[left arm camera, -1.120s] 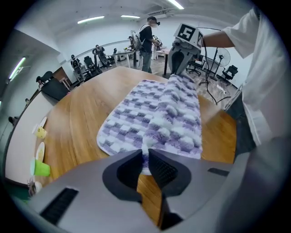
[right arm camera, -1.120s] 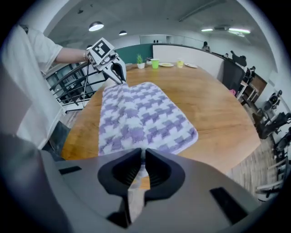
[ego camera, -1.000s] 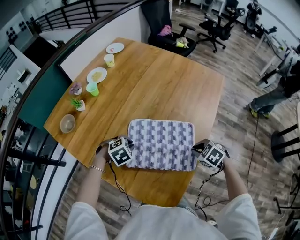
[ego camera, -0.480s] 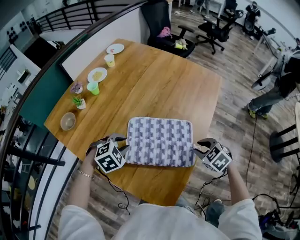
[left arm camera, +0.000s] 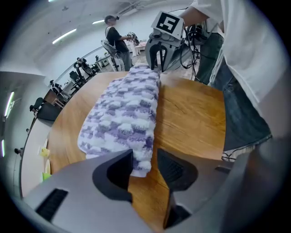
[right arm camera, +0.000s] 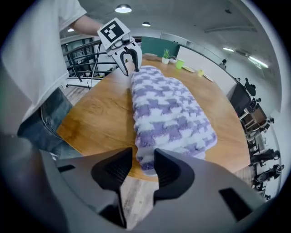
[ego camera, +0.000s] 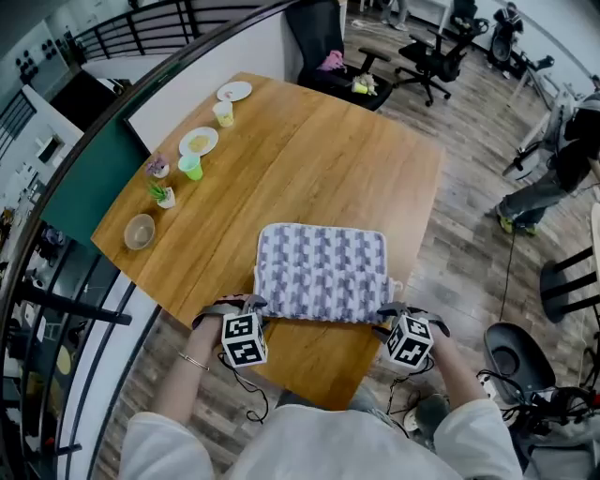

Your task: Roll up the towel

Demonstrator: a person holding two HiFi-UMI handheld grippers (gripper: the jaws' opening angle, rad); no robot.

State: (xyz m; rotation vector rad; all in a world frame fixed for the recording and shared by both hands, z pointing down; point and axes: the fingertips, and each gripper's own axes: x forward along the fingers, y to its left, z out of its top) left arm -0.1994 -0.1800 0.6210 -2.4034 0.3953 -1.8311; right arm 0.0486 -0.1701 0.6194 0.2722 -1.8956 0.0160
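Around my wooden table point(ego camera: 309, 169) I see plank floor point(ego camera: 469, 244), black office chairs point(ego camera: 429, 58), a curved railing point(ego camera: 141, 33), ceiling lights point(right arm camera: 123, 8).

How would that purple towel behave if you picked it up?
Probably floppy: the towel bends in a soft rounded fold along its near edge. Likely light for its bulk, given the thick fluffy pile. That pile would probably drag, not slide, on the wooden table.
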